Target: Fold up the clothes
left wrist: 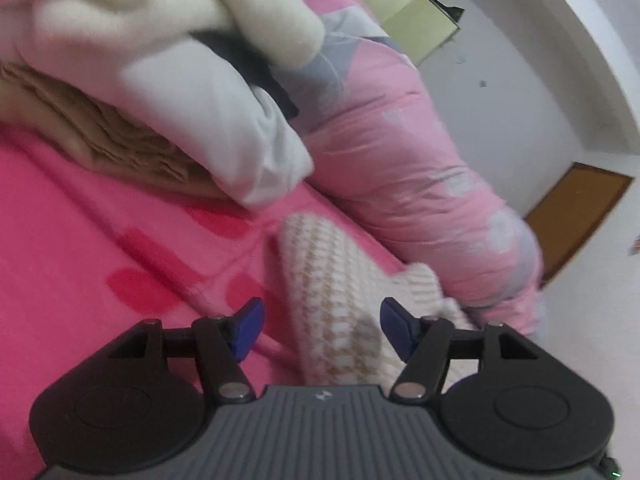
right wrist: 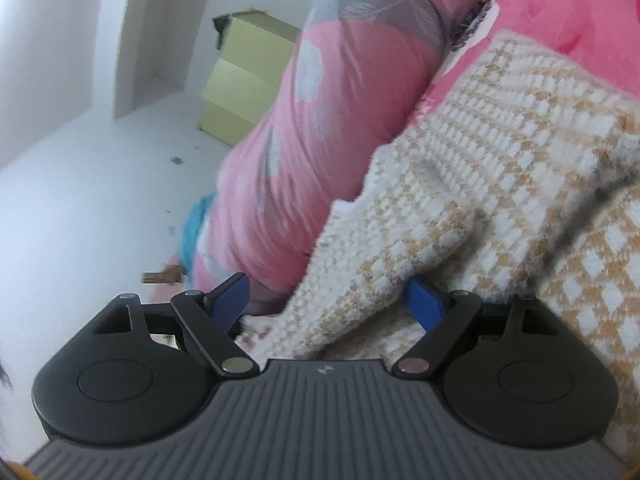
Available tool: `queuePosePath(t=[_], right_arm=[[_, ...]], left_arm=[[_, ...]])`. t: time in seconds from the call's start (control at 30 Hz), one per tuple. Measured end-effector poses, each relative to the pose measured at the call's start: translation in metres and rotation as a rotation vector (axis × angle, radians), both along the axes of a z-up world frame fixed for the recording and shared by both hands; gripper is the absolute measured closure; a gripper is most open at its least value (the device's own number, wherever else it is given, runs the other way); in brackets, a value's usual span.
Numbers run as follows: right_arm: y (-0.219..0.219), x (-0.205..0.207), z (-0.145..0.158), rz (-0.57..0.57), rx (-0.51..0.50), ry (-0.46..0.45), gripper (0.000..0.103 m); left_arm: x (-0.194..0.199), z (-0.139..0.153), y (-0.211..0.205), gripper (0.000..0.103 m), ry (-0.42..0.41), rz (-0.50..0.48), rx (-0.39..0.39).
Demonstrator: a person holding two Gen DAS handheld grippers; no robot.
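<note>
The left gripper point(left wrist: 322, 330) is spread wide, gripping nothing; the knit point(left wrist: 340, 300) lies on the pink bed point(left wrist: 80, 240) between its fingers, its long axis running ahead toward the stack point(left wrist: 180, 100). The right gripper point(right wrist: 326, 306) is also spread, knit bunched between its fingers, so it looks nearer. No readable writing anywhere.

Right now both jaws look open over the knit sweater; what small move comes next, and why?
Probably close the right gripper on the knit sweater. Its jaws stand open with a fold of the knit already between them, while the left gripper is open over a narrower end of the sweater on the pink sheet.
</note>
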State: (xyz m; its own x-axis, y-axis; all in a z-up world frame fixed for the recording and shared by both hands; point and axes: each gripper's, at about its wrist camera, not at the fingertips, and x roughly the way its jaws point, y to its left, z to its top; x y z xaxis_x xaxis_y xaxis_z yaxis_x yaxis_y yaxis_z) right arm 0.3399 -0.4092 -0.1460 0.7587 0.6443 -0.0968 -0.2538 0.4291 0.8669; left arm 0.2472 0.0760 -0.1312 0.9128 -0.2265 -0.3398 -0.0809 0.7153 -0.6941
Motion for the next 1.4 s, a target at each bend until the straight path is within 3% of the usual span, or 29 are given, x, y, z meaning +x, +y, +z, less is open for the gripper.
queuePosePath(t=[0.07, 0.13, 0.17, 0.23, 0.27, 0.3, 0.37, 0.43, 0.5, 0.57, 0.63, 0.73, 0.83, 1.03, 1.1, 1.23, 1.33, 1.4], right_arm=[[0.002, 0.003, 0.005, -0.027, -0.017, 0.057, 0.026], [0.004, 0.010, 0.012, -0.047, -0.032, 0.139, 0.031], [0.005, 0.015, 0.016, -0.060, -0.051, 0.188, 0.040], [0.009, 0.025, 0.026, -0.094, -0.107, 0.285, 0.059], [0.011, 0.029, 0.033, -0.110, -0.138, 0.314, 0.079], [0.017, 0.031, 0.049, -0.120, -0.176, 0.284, 0.084], [0.028, 0.034, 0.079, -0.141, -0.253, 0.225, 0.087], [0.038, 0.035, 0.111, -0.164, -0.322, 0.152, 0.088], [0.042, 0.021, 0.146, -0.211, -0.355, -0.005, 0.088], [0.037, 0.007, 0.165, -0.282, -0.400, -0.097, 0.088], [0.022, 0.001, 0.161, -0.335, -0.431, -0.076, 0.089], [0.007, 0.005, 0.127, -0.368, -0.506, 0.054, 0.088], [-0.002, 0.013, 0.103, -0.374, -0.485, 0.125, 0.089], [0.006, 0.001, 0.131, -0.318, -0.484, -0.080, 0.089], [-0.002, 0.001, 0.111, -0.322, -0.490, -0.023, 0.088], [-0.029, 0.010, 0.034, -0.289, -0.429, 0.264, 0.088], [-0.049, -0.004, 0.030, -0.312, -0.286, 0.258, 0.078], [-0.054, -0.013, 0.042, -0.362, -0.327, 0.264, 0.073]], left_arm=[[0.002, -0.002, 0.002, 0.034, -0.009, -0.067, -0.036], [-0.001, 0.005, -0.006, 0.021, -0.029, -0.136, 0.007], [-0.002, 0.009, -0.010, 0.019, -0.039, -0.170, 0.031], [-0.009, 0.016, -0.027, 0.019, -0.021, -0.152, 0.208], [-0.013, 0.019, -0.038, 0.019, -0.005, -0.129, 0.321], [-0.013, 0.020, -0.046, 0.019, 0.017, -0.117, 0.403], [-0.013, 0.019, -0.050, 0.019, 0.022, -0.142, 0.413], [-0.015, 0.016, -0.048, 0.019, 0.034, -0.148, 0.406], [-0.012, 0.016, -0.050, 0.019, 0.042, -0.156, 0.413], [-0.011, 0.015, -0.051, 0.020, 0.061, -0.150, 0.424], [-0.009, 0.012, -0.050, 0.020, 0.077, -0.154, 0.418], [-0.007, 0.010, -0.049, 0.020, 0.096, -0.159, 0.416], [-0.004, 0.007, -0.048, 0.020, 0.106, -0.162, 0.407], [-0.005, 0.006, -0.050, 0.020, 0.114, -0.162, 0.411], [-0.004, 0.006, -0.049, 0.020, 0.119, -0.160, 0.407], [-0.005, 0.006, -0.049, 0.020, 0.121, -0.160, 0.403], [-0.006, 0.006, -0.049, 0.020, 0.121, -0.159, 0.400], [-0.006, 0.006, -0.049, 0.020, 0.121, -0.158, 0.397]])
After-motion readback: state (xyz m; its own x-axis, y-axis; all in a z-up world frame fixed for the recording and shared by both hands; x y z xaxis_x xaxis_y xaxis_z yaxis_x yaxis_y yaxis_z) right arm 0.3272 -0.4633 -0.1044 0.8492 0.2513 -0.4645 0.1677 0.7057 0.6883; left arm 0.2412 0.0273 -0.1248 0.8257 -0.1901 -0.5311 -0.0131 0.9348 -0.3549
